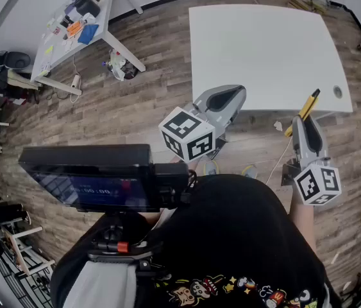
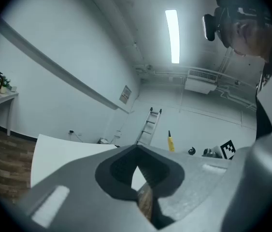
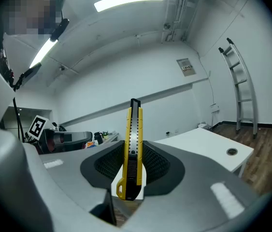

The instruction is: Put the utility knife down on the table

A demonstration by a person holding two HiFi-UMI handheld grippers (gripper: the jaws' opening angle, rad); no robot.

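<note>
Closest to the lens, the right gripper [image 1: 301, 123] has its two jaws pinched on the one utility knife [image 3: 135, 129], which is yellow and black. The knife stands upright between the ribbed pads, with its looped tail hanging below them. Whether a blade is out cannot be made out. From the head view, the knife is in the air and its tip reaches over the near right edge of the white table [image 1: 263, 50], not resting on it.

The left gripper [image 1: 230, 96] has its jaws pressed together at the tips with nothing between them, just short of the same near edge. Each gripper carries one marker cube, two in all [image 1: 186, 133] [image 1: 318, 183].

Beyond them are two tables. The white one is bare save one round hole [image 1: 338, 92]. A second table [image 1: 106, 18] at the upper left holds clutter too small to name. One ladder [image 3: 239, 81] leans against the far wall. A dark screen [image 1: 87, 178] and the person's black shirt [image 1: 231, 236] hide the wooden floor [image 1: 135, 101] below them, and both hands are hidden.
</note>
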